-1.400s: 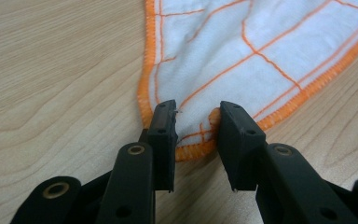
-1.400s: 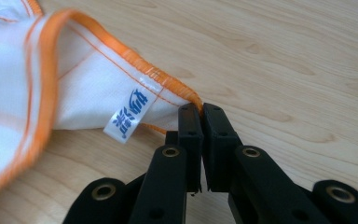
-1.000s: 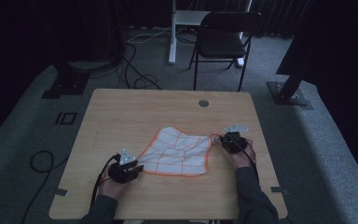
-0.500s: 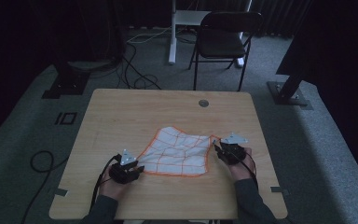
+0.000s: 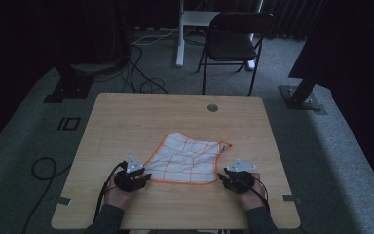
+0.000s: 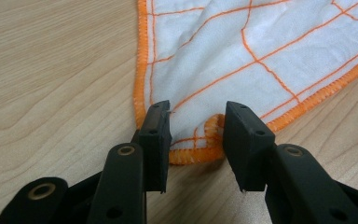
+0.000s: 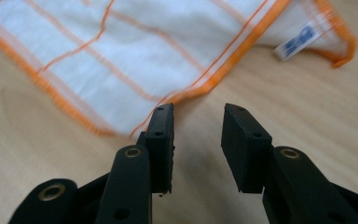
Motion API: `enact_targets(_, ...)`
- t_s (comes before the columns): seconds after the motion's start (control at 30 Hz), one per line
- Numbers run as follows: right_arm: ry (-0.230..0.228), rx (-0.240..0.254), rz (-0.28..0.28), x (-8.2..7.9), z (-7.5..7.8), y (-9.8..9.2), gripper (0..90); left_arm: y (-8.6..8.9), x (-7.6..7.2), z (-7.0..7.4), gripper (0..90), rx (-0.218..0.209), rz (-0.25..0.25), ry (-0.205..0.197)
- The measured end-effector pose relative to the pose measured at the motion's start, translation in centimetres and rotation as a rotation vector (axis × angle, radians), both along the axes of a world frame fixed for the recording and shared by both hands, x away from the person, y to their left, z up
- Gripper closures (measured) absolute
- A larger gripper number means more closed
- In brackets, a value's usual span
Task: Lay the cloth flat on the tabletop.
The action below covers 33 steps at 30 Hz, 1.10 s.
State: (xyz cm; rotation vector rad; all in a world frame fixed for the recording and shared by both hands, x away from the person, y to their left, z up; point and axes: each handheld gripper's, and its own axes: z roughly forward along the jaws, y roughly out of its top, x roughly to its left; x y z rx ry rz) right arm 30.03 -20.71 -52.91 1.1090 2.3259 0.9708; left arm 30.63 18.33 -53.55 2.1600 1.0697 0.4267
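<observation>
On the light wooden table (image 5: 126, 117), lying flat near the front edge: white cloth with orange grid lines and hem (image 5: 187, 158). Straddling its near corner, unclamped: left gripper (image 6: 195, 128). Just been widening over bare wood beside its edge: right gripper (image 7: 196, 126).

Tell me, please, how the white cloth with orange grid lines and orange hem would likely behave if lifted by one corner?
The white cloth with orange grid lines already lies rumpled and creased on the wooden table, so it would probably droop limply. It looks thin, so likely light. Pushed, it would probably bunch up instead of sliding whole.
</observation>
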Motion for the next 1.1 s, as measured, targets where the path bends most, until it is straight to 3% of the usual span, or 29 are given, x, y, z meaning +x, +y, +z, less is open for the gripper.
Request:
enact_targets(0.2, 0.01, -0.026, 0.046, -0.9, -0.3, 0.5, 65.9, 0.0, 0.0, 0.0, 62.2, -0.002, 0.0, 0.0)
enact_targets(0.37, 0.043, -0.04, 0.091, -0.4, -0.7, 1.4, 66.8, 0.0, 0.0, 0.0, 62.1, -0.002, -0.001, 0.0)
enact_targets(0.57, 0.032, -0.028, 0.13, 0.0, -0.2, 2.2, 83.3, 0.0, 0.1, -0.1, 61.9, -0.004, -0.001, 0.001)
enact_targets(0.7, -0.011, -0.004, 0.124, -0.3, 0.8, 2.2, 86.2, 0.0, 0.0, -0.1, 61.7, -0.004, 0.0, 0.0)
enact_targets(0.87, -0.031, 0.011, 0.093, -0.5, 1.7, 1.7, 86.3, -0.1, 0.0, -0.1, 61.5, -0.005, -0.006, 0.002)
enact_targets(1.0, -0.021, 0.025, 0.06, -0.3, 1.8, 1.3, 86.2, -0.3, 0.0, -0.1, 61.2, -0.015, -0.014, 0.003)
enact_targets(1.1, 0.016, 0.012, 0.035, 0.8, 0.8, 1.3, 86.0, -0.4, 0.0, -0.1, 60.9, -0.011, -0.018, 0.003)
